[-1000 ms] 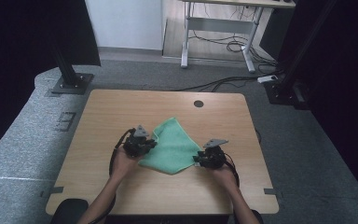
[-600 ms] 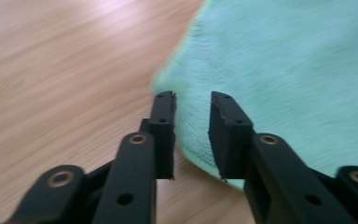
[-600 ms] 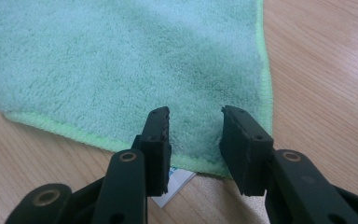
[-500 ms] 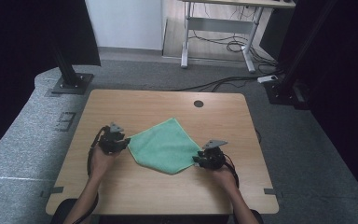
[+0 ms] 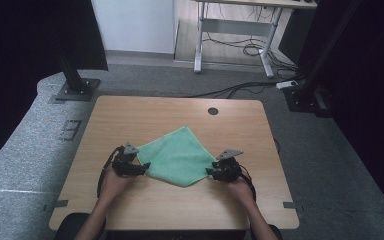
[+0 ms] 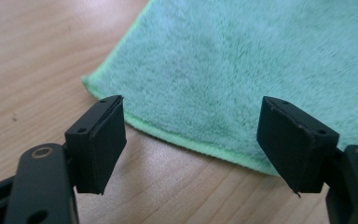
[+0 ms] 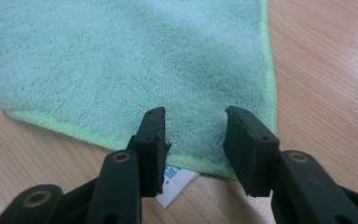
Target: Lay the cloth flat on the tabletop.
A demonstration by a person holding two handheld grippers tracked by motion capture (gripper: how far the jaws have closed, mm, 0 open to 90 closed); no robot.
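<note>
cloth (image 5: 178,156) flat, diamond | left gripper (image 6: 191,140) jaws wide, left corner just ahead | right gripper (image 7: 193,140) jaws part-open, straddling right-corner hem

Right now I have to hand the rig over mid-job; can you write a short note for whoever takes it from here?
Left gripper: open, jaws wide, at the green cloth's left corner, gripping nothing.
Right gripper: open, jaws partly apart over the cloth's right corner, next to its white tag, not pinching.
Cloth: lying flat as a diamond mid-table, a gripper at each side corner.
Done: cloth laid out smooth.
Left: probably close on both corners and fold or lift; no grip is made yet.
</note>
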